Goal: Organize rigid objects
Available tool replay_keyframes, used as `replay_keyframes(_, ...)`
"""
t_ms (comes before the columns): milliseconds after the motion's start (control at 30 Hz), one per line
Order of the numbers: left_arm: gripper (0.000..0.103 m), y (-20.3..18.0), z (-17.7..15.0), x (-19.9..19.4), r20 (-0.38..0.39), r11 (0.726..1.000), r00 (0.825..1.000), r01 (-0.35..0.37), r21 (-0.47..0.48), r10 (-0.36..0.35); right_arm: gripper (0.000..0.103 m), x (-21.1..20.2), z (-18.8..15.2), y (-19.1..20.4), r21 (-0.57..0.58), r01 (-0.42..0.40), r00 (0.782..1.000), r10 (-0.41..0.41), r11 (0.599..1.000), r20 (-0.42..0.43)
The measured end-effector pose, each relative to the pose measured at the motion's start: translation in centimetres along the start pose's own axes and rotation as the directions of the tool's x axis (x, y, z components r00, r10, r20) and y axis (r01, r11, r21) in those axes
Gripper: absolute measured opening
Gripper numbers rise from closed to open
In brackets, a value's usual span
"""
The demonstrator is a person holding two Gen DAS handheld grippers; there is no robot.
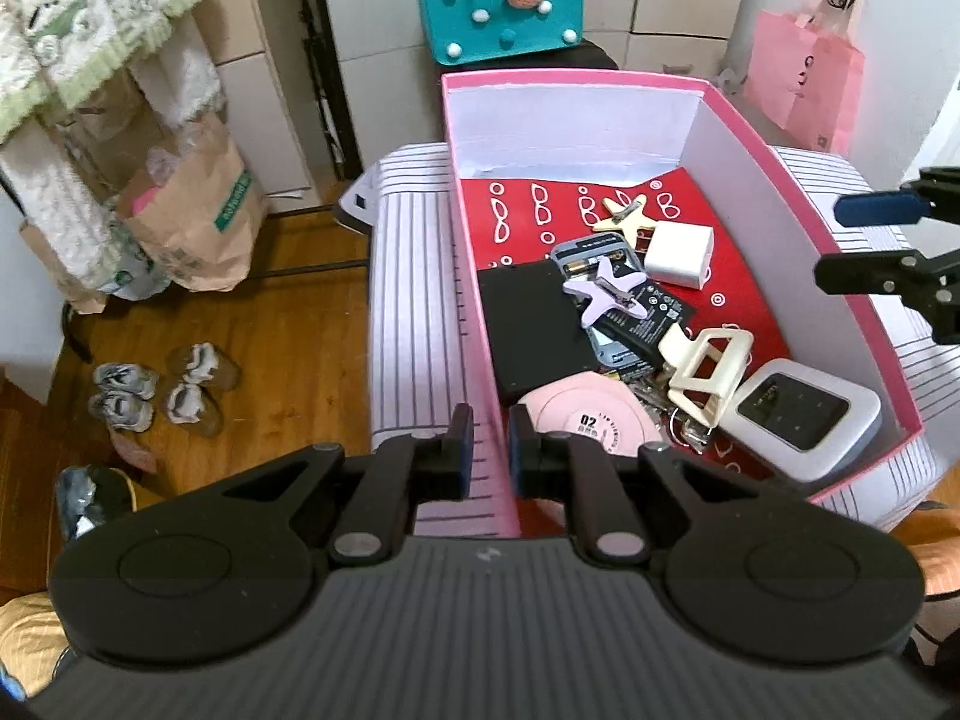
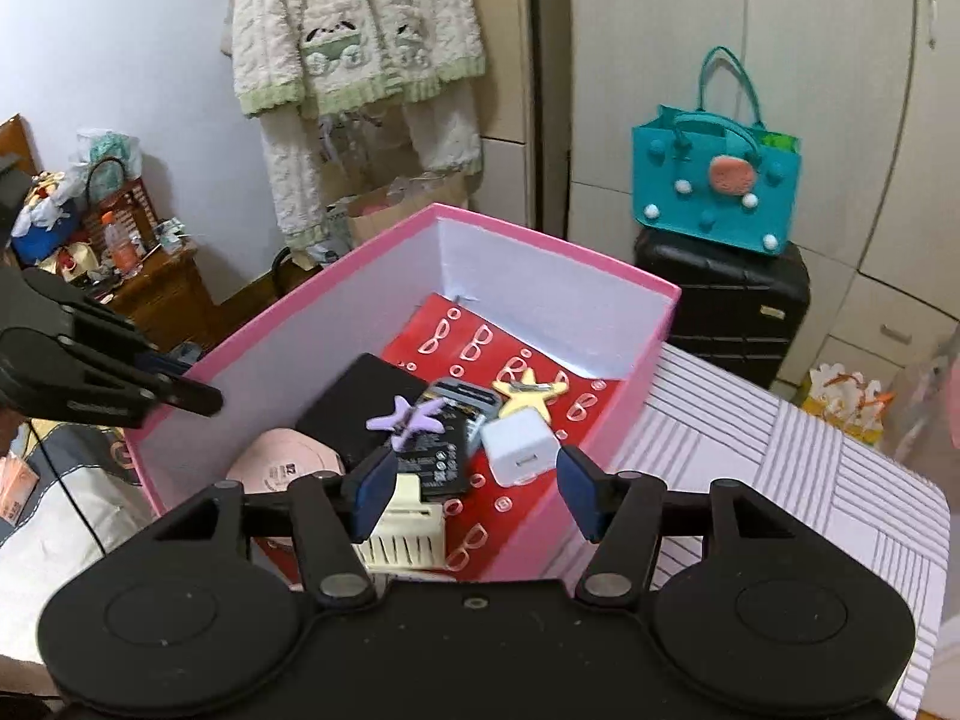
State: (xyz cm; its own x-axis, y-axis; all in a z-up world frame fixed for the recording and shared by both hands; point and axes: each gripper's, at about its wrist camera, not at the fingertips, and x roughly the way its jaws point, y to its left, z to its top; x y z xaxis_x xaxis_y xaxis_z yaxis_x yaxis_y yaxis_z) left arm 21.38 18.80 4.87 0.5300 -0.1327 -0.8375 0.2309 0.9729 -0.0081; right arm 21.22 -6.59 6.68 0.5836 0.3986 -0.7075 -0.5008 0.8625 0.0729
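Jaws of the left gripper (image 1: 489, 450) closed on the near left wall of the pink box (image 1: 468, 276), pads pressing that thin wall from both sides. Jaws of the right gripper (image 2: 477, 489) apart, nothing between the pads, held above the near right edge of the box. No earlier view given, so nothing said about their motion.

Inside the box, on a red liner with white glasses pattern (image 1: 522, 222):
- a black flat case (image 1: 534, 330) against the left wall;
- a purple star clip (image 1: 603, 294) lying on top of a grey battery pack with a black label (image 1: 645, 324), near the middle;
- a yellow star clip (image 1: 624, 213) farther back, just beside a white charger cube (image 1: 681, 252);
- a cream claw hair clip (image 1: 711, 378) toward the near right, touching a white device with a dark screen (image 1: 807, 411) in the near right corner;
- a pink round case marked "02" (image 1: 585, 420) at the near edge, just behind the left pads.

Box placed on a table with a striped cloth (image 2: 780, 450). Behind the table, a teal felt bag (image 2: 717, 180) standing on a black suitcase (image 2: 726, 306). On the wooden floor at the left, several shoes (image 1: 156, 390) and a brown paper bag (image 1: 198, 210).
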Motion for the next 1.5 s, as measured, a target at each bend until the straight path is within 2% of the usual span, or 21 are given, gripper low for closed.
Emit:
replay_keyframes(33, 0.012, 0.0, -0.2, -0.5, 0.0, 1.0, 1.0, -0.004, -0.008, 0.004, 0.067, -0.3, -0.2, -0.3, 0.015, 0.0, 1.0, 0.0, 1.0, -0.003)
replay_keyframes(100, 0.012, -0.4, -0.5, -1.5, 0.012, 1.0, 1.0, -0.02, -0.005, 0.02, 0.083, -0.8, -0.6, -0.9, 0.049, 0.008, 1.0, -0.007, 0.999, -0.025)
replay_keyframes(200, 0.013, -1.3, -1.0, -3.3, 0.039, 0.999, 0.998, -0.049, 0.012, 0.049, 0.089, -1.5, -1.1, -1.1, 0.059, 0.069, 0.996, -0.066, 0.996, -0.059)
replay_keyframes(300, 0.022, -2.1, -1.4, -4.5, 0.039, 0.999, 0.998, -0.043, -0.003, 0.043, 0.093, -2.6, -1.8, -0.6, 0.029, 0.18, 0.98, -0.177, 0.983, -0.093)
replay_keyframes(400, 0.025, -2.9, -1.8, -5.2, 0.03, 1.0, 0.999, -0.025, -0.016, 0.026, 0.093, -4.0, -2.8, -0.3, -0.012, 0.222, 0.972, -0.222, 0.975, -0.072)
replay_keyframes(533, 0.032, -4.6, -2.4, -6.1, 0.042, 1.0, 0.999, -0.005, -0.02, 0.006, 0.093, -6.5, -4.2, -0.8, 0.04, 0.205, 0.979, -0.204, 0.978, -0.015)
replay_keyframes(700, 0.041, -6.8, -3.1, -6.9, 0.078, 1.0, 0.997, 0.025, -0.018, -0.024, 0.093, -9.4, -6.5, -0.8, 0.129, 0.186, 0.976, -0.199, 0.974, 0.088)
replay_keyframes(767, 0.043, -7.6, -3.5, -7.0, 0.101, 1.0, 0.995, 0.023, -0.011, -0.021, 0.093, -10.2, -7.4, -0.2, 0.115, 0.183, 0.975, -0.195, 0.976, 0.103)
replay_keyframes(833, 0.049, -8.3, -3.9, -7.0, 0.125, 1.0, 0.992, 0.018, -0.012, -0.016, 0.093, -10.8, -7.9, 0.3, 0.101, 0.192, 0.974, -0.202, 0.976, 0.098)
replay_keyframes(967, 0.051, -9.4, -4.7, -6.3, 0.162, 1.0, 0.986, -0.02, -0.02, 0.023, 0.097, -12.3, -9.0, 0.9, 0.116, 0.239, 0.958, -0.254, 0.964, 0.135)
replay_keyframes(1067, 0.057, -9.9, -5.1, -6.0, 0.185, 0.998, 0.982, -0.038, -0.039, 0.045, 0.102, -13.3, -9.4, 0.6, 0.159, 0.255, 0.946, -0.28, 0.954, 0.16)
replay_keyframes(1167, 0.067, -10.4, -5.4, -5.9, 0.215, 0.998, 0.974, -0.06, -0.036, 0.066, 0.103, -14.0, -9.8, 0.2, 0.218, 0.252, 0.941, -0.292, 0.943, 0.173)
replay_keyframes(1367, 0.082, -11.0, -6.0, -5.1, 0.227, 0.996, 0.97, -0.071, -0.055, 0.081, 0.103, -13.4, -11.3, -0.7, 0.312, 0.253, 0.944, -0.305, 0.916, 0.128)
replay_keyframes(1500, 0.099, -11.5, -6.5, -5.1, 0.238, 0.996, 0.969, -0.05, -0.072, 0.066, 0.103, -14.2, -12.4, 0.1, 0.291, 0.204, 0.939, -0.271, 0.935, 0.211)
